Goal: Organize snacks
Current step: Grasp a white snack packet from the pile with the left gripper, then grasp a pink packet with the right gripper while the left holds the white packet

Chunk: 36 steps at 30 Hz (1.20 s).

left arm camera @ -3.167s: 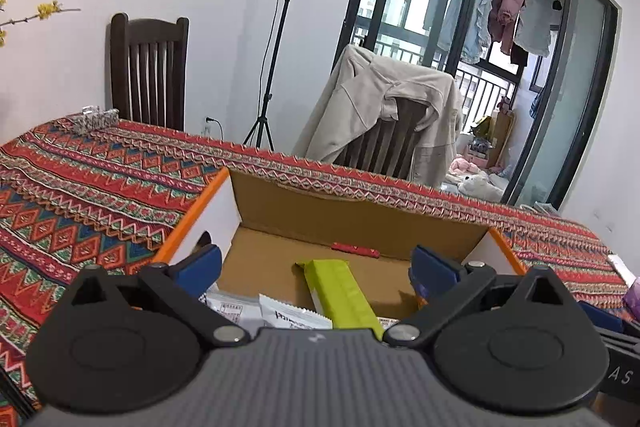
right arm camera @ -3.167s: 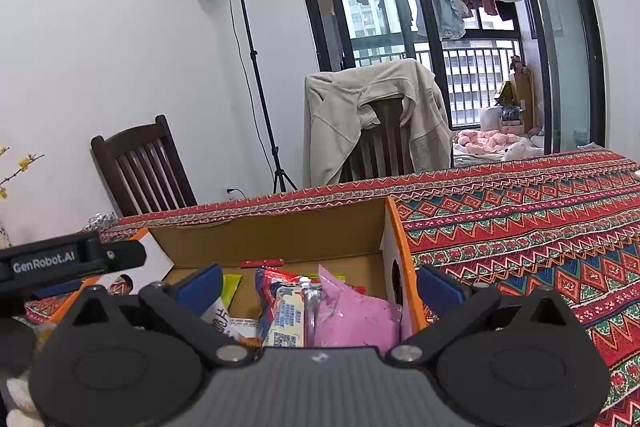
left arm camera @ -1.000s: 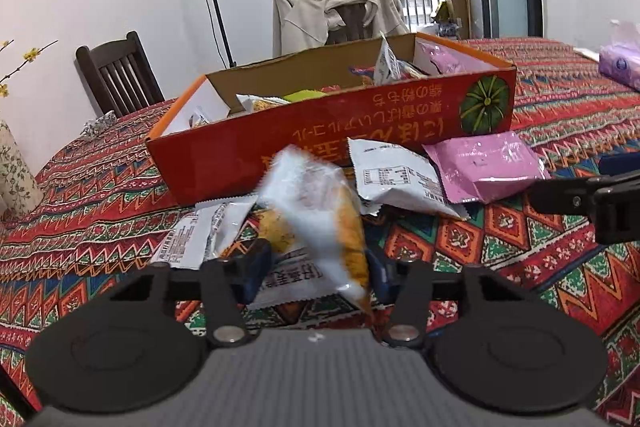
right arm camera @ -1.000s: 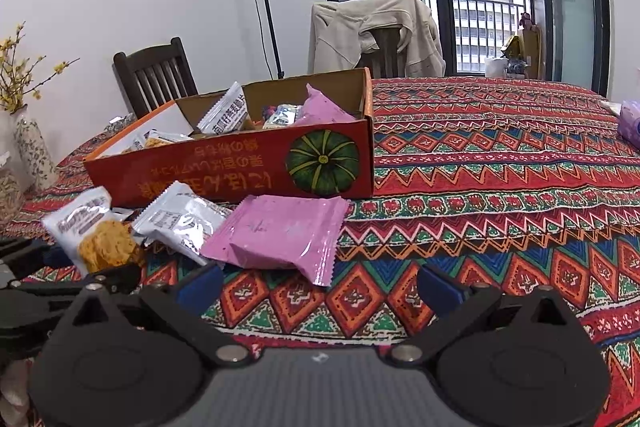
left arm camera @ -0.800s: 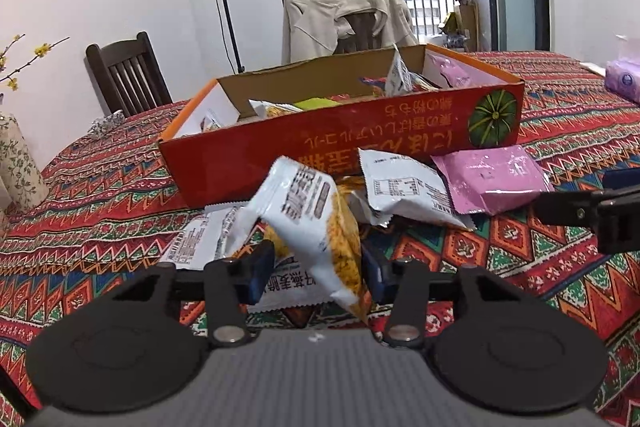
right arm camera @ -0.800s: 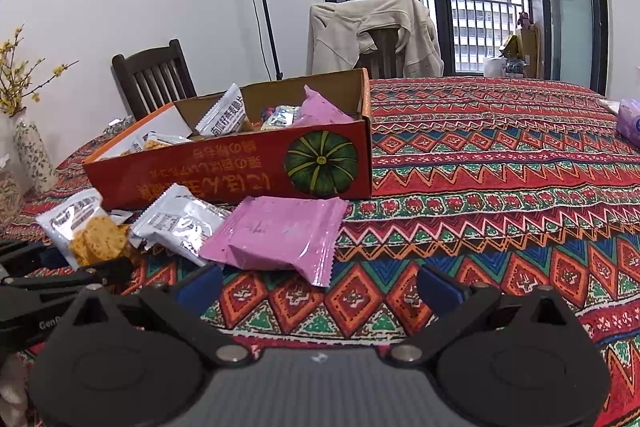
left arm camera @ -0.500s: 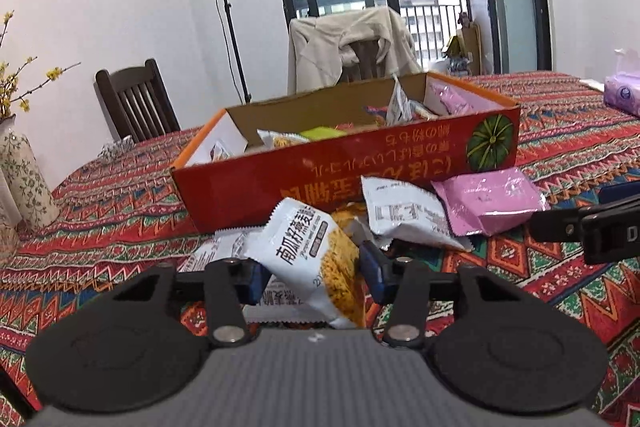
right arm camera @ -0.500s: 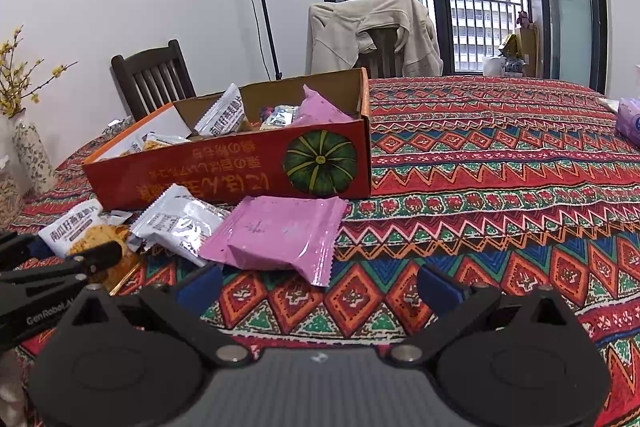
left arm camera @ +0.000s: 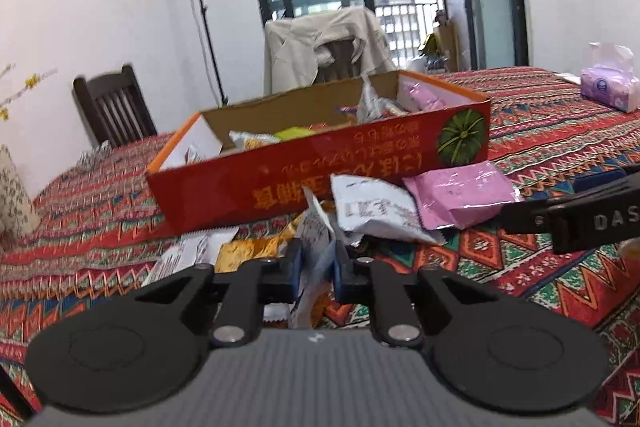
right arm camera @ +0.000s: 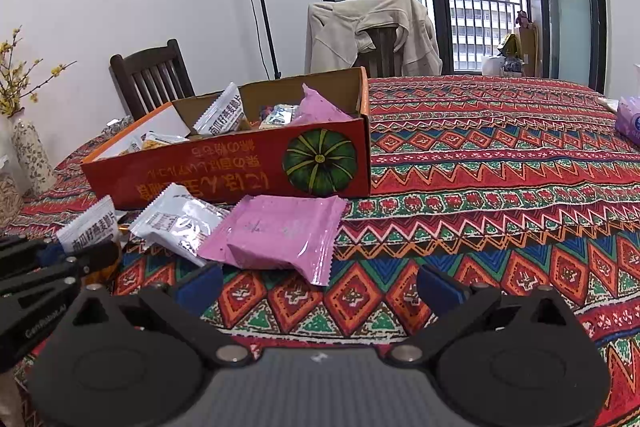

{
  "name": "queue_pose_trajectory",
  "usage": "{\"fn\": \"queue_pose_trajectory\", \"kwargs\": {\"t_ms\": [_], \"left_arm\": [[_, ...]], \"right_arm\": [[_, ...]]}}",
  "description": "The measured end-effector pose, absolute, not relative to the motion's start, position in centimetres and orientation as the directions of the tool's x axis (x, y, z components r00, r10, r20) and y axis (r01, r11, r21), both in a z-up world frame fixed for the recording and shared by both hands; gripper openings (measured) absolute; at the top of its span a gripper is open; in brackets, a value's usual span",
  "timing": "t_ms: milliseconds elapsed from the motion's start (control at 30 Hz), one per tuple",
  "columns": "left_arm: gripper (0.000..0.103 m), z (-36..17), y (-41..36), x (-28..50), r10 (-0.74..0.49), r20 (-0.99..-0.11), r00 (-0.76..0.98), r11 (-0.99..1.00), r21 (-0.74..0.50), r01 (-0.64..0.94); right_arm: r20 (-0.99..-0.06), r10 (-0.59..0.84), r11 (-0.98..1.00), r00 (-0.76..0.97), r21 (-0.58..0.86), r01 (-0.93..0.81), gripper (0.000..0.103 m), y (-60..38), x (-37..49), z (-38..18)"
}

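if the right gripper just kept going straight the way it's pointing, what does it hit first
Most likely the pink packet, lying flat on the tablecloth just ahead of the open right gripper. Depth is hard to judge; it might touch cloth first.

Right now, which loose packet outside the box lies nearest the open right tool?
The pink packet, flat on the tablecloth ahead of the right tool; the white packets lie further left.

The right gripper point(right arm camera: 318, 283) hangs wide open over the patterned tablecloth point(right arm camera: 500, 187), nothing between its blue pads. Just ahead lie a pink packet point(right arm camera: 280, 231) and a white packet point(right arm camera: 176, 223), in front of the red snack box point(right arm camera: 240, 167).
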State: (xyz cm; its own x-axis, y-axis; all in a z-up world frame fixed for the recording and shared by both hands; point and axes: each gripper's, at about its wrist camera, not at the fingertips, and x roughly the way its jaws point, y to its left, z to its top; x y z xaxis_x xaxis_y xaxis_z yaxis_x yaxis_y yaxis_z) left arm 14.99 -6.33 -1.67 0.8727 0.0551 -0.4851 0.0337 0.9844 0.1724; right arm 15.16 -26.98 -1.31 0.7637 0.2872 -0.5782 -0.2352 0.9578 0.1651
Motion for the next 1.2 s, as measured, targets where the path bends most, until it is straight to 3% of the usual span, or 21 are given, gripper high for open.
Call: {"fn": "queue_pose_trajectory", "kwargs": {"t_ms": [267, 367, 800, 1200], "left_arm": [[0.018, -2.0, -4.9, 15.6, 0.064, -0.537, 0.841, 0.994, 0.112, -0.004], [0.014, -1.9, -4.2, 15.7, 0.056, -0.543, 0.838, 0.997, 0.074, -0.018], [0.014, 0.7, -2.8, 13.7, 0.029, -0.429, 0.903, 1.0, 0.022, -0.021], [0.014, 2.5, 1.9, 14.7, 0.114, -0.372, 0.921, 0.993, 0.012, -0.118]], "right_arm": [[-0.579, 0.288, 0.958, 0.763, 0.166, -0.236, 0.103, -27.0, 15.2, -1.4], [-0.58, 0.288, 0.957, 0.762, 0.167, -0.235, 0.103, -26.9, 15.2, -1.4], [-0.579, 0.291, 0.957, 0.762, 0.173, -0.234, 0.103, -26.8, 15.4, -1.7], [-0.581, 0.267, 0.964, 0.769, 0.153, -0.219, 0.103, -26.5, 15.4, -1.7]]}}
